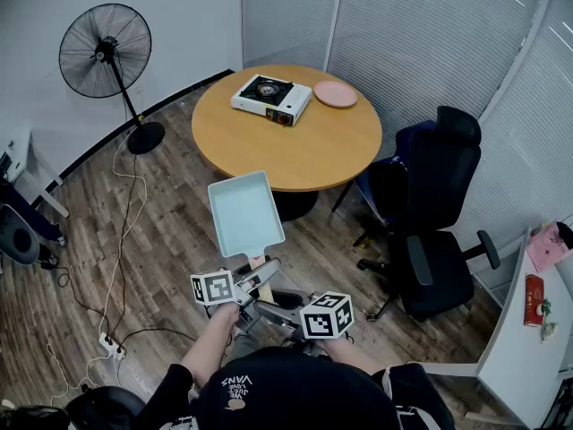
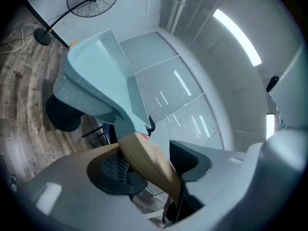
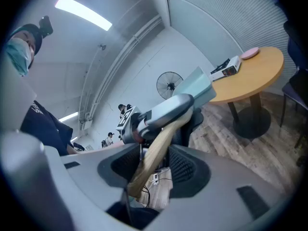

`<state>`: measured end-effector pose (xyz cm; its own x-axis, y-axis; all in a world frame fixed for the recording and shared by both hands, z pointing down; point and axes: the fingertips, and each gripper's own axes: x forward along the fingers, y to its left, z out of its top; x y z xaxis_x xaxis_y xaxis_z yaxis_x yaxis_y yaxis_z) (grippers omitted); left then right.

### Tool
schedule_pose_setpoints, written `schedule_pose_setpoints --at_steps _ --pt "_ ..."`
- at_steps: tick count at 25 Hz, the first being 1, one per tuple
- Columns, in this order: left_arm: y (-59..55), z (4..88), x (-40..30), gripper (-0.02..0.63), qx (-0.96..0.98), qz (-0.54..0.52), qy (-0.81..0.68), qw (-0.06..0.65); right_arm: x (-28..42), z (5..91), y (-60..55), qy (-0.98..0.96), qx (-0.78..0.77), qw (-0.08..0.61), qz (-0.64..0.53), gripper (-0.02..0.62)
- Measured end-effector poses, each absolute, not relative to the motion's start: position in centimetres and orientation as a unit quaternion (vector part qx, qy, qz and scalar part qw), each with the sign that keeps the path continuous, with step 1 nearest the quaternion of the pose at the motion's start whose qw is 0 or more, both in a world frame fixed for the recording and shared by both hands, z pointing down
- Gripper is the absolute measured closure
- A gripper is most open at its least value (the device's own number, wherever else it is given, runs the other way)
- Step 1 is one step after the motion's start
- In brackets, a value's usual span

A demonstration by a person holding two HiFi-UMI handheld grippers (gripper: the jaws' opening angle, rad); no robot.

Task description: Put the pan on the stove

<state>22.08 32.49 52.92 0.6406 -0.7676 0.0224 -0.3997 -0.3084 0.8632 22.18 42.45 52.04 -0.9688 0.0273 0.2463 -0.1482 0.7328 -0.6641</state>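
Both claws are closed on one thing: the left claw [image 2: 150, 166] clamps the wooden handle [image 1: 258, 262] of the pale blue-green rectangular pan [image 1: 244, 211] just behind the pan's body, its jaws standing fairly wide because the handle fills the gap between them; the right claw [image 3: 155, 171] grips the same handle further back, at its free end nearest the person, so that in the right gripper view the left claw sits straight ahead along the handle; neither claw touches anything else. The pan hangs in the air, open side up, over the wood-plank floor [image 1: 170, 240], at about the near edge of the round wooden worktop [image 1: 309, 150]; its long axis runs from the handle by the person's body out through the far rim, pointing at the worktop; the white single-burner portable stove [image 1: 271, 98] stands on the far part of that worktop, well apart from the pan and a little to the right of the line the pan points along, with a round pink plate [image 1: 335, 94] just beside it on the right; the left claw, forward on the handle, is the nearer to the stove. As I judge it, the coming move calls for carrying the pan forward across the worktop and lowering it squarely onto the burner, keeping its rim off the plate.
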Motion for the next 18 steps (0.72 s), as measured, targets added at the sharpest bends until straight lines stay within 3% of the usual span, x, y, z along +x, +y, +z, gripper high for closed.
schedule_pose_setpoints --at_steps 18 --pt "27.3 52.1 14.1 0.362 0.798 -0.191 -0.352 0.450 13.4 51.3 37.4 -0.929 0.061 0.107 0.349 0.408"
